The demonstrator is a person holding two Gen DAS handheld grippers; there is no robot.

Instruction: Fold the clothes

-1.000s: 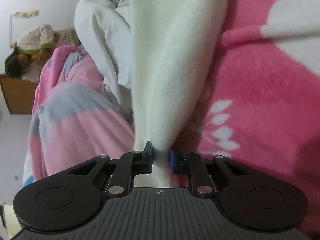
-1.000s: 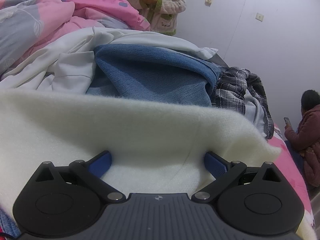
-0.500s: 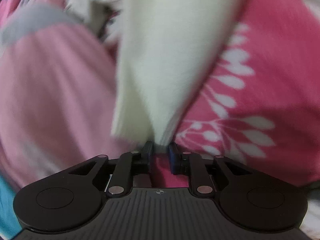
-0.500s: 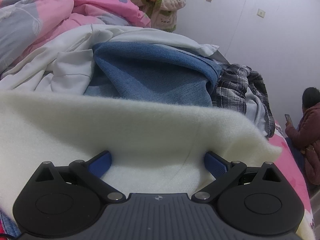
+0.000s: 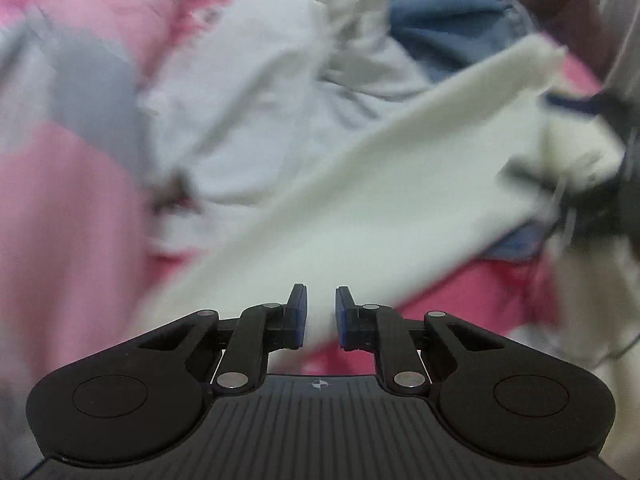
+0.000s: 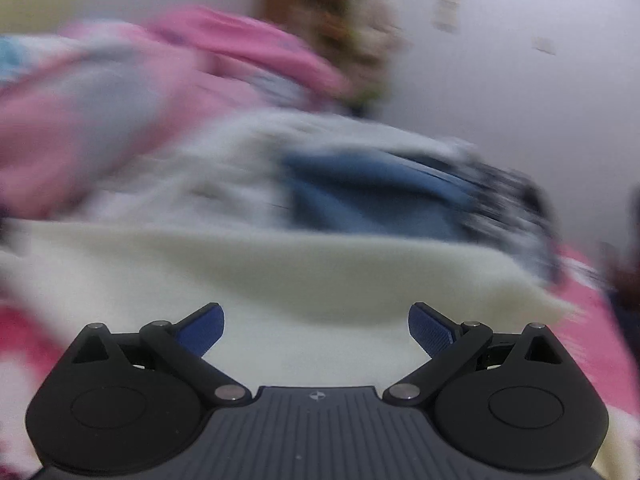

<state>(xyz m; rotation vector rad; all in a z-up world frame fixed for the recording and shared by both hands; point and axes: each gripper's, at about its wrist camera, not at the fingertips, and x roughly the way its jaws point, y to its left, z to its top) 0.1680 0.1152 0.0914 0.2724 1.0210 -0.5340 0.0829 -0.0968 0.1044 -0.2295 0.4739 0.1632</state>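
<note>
Since a second ago both views have swung and smeared with motion; the left wrist view, which then looked along the hanging cream cloth, now looks down over the whole heap; the right wrist view has tipped up toward the wall.

Pink plush bedding [image 5: 72, 216] with a grey patch fills the left of the bed; a brighter pink blanket [image 5: 472, 296] lies under the work; a rumpled white garment [image 5: 256, 92] sprawls across the middle, with blue denim [image 6: 372, 196] and a dark checked piece [image 6: 516, 200] beyond it, both too blurred to show edges.

The cream fleece garment [image 5: 384, 200], thick and fuzzy, stretches as a slanted band from lower centre to upper right; its far end is lost behind a dark shape at the frame edge that cannot be made out.

The left gripper [image 5: 319, 316] has its blue pads close together and closing, with the fleece edge running between them; whether they pinch it is unclear.

The right gripper [image 6: 316, 328] stands spread wide over the fleece, gripping nothing.

A person by the wall is only a blur.
</note>
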